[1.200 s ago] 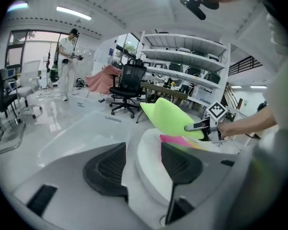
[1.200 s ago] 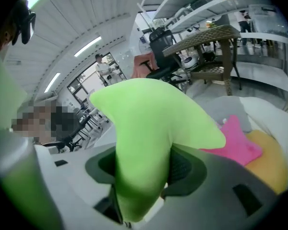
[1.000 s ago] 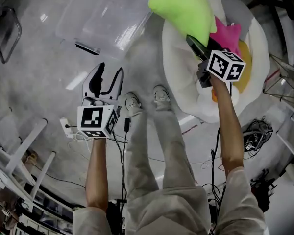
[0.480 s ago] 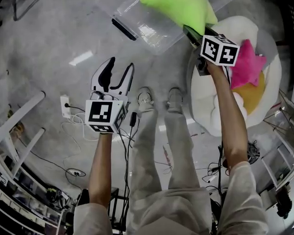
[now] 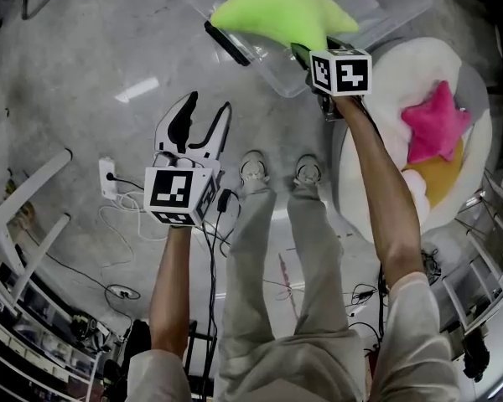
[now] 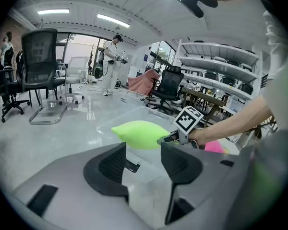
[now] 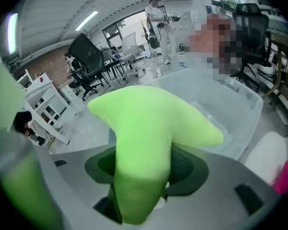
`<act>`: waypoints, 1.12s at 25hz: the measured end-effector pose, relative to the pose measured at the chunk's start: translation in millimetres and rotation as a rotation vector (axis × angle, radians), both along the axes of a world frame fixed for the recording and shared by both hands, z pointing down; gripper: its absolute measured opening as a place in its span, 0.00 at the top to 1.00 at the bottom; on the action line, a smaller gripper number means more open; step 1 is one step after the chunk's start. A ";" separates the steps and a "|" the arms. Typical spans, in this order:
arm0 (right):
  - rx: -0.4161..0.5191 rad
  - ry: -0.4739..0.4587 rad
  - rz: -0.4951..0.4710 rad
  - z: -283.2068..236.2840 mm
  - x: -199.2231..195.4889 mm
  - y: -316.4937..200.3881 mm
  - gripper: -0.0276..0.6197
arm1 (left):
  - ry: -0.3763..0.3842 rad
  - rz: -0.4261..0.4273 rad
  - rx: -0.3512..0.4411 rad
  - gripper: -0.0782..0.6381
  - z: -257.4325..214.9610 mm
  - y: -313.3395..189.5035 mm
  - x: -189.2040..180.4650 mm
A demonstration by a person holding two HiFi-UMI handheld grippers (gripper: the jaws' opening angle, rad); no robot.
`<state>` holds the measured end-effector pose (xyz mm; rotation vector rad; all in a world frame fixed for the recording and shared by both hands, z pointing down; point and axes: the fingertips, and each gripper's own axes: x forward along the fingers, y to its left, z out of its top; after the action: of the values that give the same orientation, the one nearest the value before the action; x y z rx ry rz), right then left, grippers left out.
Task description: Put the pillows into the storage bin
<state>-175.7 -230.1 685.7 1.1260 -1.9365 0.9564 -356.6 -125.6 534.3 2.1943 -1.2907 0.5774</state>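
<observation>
One clear bin (image 5: 384,11) stands on the floor just beyond the right claw (image 5: 306,53), open side up and below the claw's tips. One big white cushion (image 5: 402,65) lies on the floor to the right of that claw, with an orange-yellow patch (image 5: 440,178) on it; I cannot tell whether that patch is a separate pillow.

Two star pillows show. The green pillow (image 5: 272,11) sticks out ahead of the right claw and hangs in the air over the bin. The right claw (image 7: 144,171) is clamped on one of its points, both jaws pressed into the fabric. The pink pillow (image 5: 436,124) lies on the white cushion, well off to the right of that claw.

The left claw (image 5: 205,111) is held out over bare floor, well left of the right claw. Its jaws (image 6: 145,159) stand apart with nothing between them; past them lie the bin and the green pillow.
</observation>
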 end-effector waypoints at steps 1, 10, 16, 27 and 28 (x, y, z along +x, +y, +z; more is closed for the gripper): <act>-0.005 0.022 -0.012 8.0 -1.9 -0.7 0.56 | -0.003 0.002 0.000 0.58 4.5 -1.1 0.4; 0.088 -0.031 -0.020 8.2 -13.2 -13.7 0.23 | -0.021 0.020 -0.011 0.58 16.0 -6.0 1.1; 0.114 -0.060 0.015 -13.6 6.1 3.6 0.23 | -0.023 0.074 -0.022 0.58 4.1 -9.4 30.1; 0.215 0.009 0.127 -60.2 121.7 51.4 0.26 | -0.020 0.256 -0.010 0.58 -12.9 -12.5 141.0; 0.219 0.013 0.148 -61.8 136.5 57.4 0.26 | -0.020 0.275 -0.010 0.58 -12.7 -10.4 153.7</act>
<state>-39.2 -172.7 623.9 1.4135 -2.0056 0.8248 -202.9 -136.0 521.5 2.3807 -0.9980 0.7092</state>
